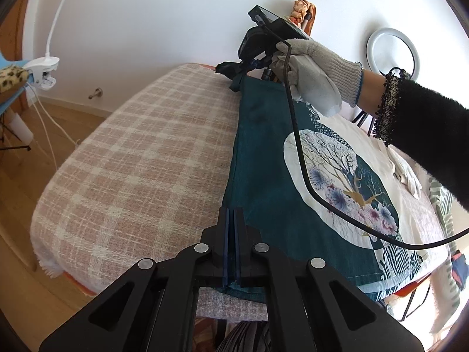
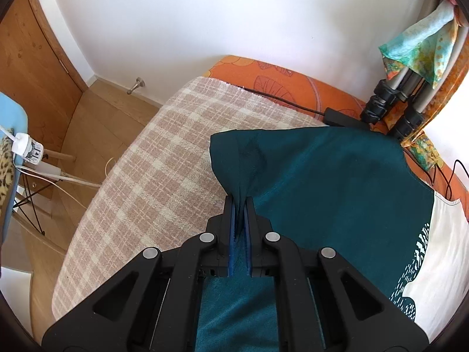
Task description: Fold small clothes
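On the pink-and-cream checked blanket (image 1: pixel 140 158) lies 1 dark teal printed cloth (image 1: pixel 263 170); 2 black grippers pinch its edge: the left gripper (image 1: pixel 234 214) near, the right gripper (image 2: pixel 239 205) far, in 1 gloved hand (image 1: pixel 310 70).

Matt teal cloth garment (image 2: pixel 337 182) on rough woven plaid blanket (image 2: pixel 140 182); matt black plastic fingers (image 2: pixel 227 220).

Black linkage grippers (image 1: pixel 233 214), blue pads, silver pivot screws; grey knit glove (image 1: pixel 316 73), beaded bracelet (image 1: pixel 387 108), fuzzy black sleeve (image 1: pixel 433 135).
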Tool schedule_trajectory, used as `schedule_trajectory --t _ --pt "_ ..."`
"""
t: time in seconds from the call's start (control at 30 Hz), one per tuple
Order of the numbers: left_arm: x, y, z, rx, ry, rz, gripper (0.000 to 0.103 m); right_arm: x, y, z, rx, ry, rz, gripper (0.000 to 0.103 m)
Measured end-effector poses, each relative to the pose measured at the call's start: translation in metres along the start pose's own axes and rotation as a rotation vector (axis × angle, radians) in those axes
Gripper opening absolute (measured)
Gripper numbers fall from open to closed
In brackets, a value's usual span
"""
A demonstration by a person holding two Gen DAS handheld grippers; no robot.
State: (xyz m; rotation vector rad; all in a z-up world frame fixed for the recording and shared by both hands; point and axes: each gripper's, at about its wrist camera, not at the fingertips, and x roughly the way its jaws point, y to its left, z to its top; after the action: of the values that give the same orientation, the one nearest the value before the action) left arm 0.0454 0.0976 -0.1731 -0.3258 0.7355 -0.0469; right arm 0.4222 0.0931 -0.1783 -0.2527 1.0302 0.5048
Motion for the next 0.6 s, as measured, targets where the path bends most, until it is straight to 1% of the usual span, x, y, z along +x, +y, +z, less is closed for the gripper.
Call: schedule_trajectory --t 0.17,0.27,0.4,0.47,0.5,0.53,0.6 --pt "-0.003 -0.027 0.003 0.054 0.002 -0.046 0.002 -0.03 -0.029 -0.006 0.019 -0.049 0.013 0.006" --pt "0.001 -0.047 0.003 0.08 0.02 -0.099 0.002 -0.044 -0.054 -0.016 0.044 -0.069 0.016 0.006" --pt "0.011 -0.081 0.001 0.115 0.055 -0.183 0.002 -0.057 -0.099 -0.037 0.131 -0.088 0.024 0.006" --pt "0.018 -0.099 -0.003 0.146 0.088 -0.216 0.002 -0.057 -0.126 -0.049 0.197 -0.076 0.044 0.006" --pt "0.022 -0.107 -0.006 0.161 0.106 -0.231 0.002 -0.055 -0.139 -0.054 0.227 -0.065 0.036 0.006" --pt "0.026 -0.114 -0.009 0.174 0.124 -0.243 0.002 -0.052 -0.15 -0.06 0.252 -0.053 0.003 0.006" --pt "0.035 -0.127 -0.015 0.193 0.165 -0.269 0.001 -0.044 -0.17 -0.067 0.295 -0.021 -0.055 0.01"
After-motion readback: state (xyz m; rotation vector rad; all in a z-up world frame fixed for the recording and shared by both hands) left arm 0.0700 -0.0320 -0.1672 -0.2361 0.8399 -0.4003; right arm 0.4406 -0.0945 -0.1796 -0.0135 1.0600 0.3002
